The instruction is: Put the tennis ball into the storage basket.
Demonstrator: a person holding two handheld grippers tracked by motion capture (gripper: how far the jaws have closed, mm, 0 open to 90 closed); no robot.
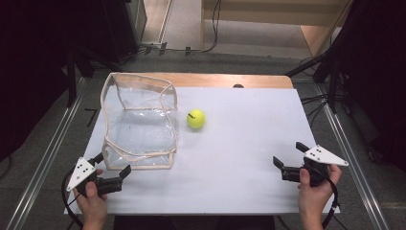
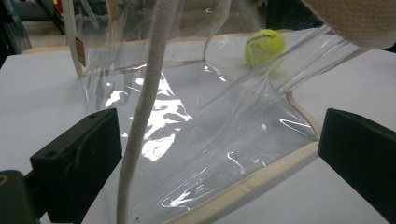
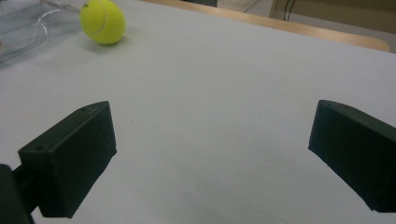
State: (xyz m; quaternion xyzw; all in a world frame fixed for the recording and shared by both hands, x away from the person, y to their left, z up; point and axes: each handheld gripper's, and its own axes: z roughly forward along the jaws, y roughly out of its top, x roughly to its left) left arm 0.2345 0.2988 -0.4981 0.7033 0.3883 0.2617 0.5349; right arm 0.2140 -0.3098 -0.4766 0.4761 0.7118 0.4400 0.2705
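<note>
Our bench and what rests on it

We see a wooden bench point(image 1: 225, 80) covered by a white sheet point(image 1: 249, 143); on the sheet a clear plastic bag with cream trim point(image 1: 139, 122) stands open at the left, a yellow tennis ball point(image 1: 196, 119) just beside it.

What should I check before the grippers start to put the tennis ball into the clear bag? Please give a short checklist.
1. Right gripper open, nothing between its jaws: ok.
2. Left gripper open, at the near edge of the clear bag and not yet clamped on it: ok.
3. Tennis ball free on the white table sheet, just right of the bag: ok.
4. Path from right gripper to ball unobstructed: ok.
5. Bag mouth open wide enough for the ball: cannot tell.
</note>
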